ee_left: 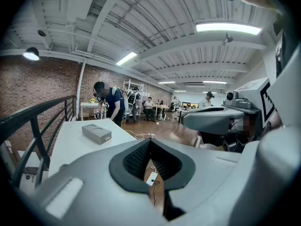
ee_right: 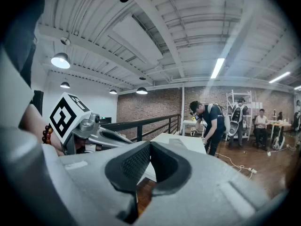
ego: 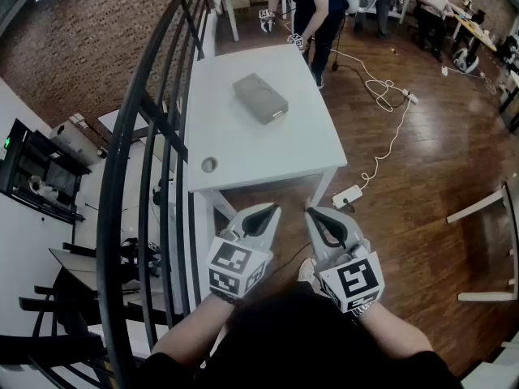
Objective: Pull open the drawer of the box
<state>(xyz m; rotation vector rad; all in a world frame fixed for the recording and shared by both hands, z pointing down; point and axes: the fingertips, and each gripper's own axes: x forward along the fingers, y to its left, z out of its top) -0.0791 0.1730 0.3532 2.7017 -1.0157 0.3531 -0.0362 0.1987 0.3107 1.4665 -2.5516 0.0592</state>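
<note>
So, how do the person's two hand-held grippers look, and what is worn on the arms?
Both, the left hand-held gripper and the right hand-held gripper, have pale grey rounded shells tapering to a point, lined with black ribbed pads. Each carries a white cube with black square markers. A dark top is worn, and a beaded bracelet on the left wrist.

Low in the head view's middle, the left gripper [ego: 270, 211] and right gripper [ego: 311, 212] are pale grey shells with black ribbed pads [ee_left: 136, 160]. Each bears a white cube [ego: 235, 267] with black square markers. The dark top [ego: 300, 343] fills the bottom edge.
</note>
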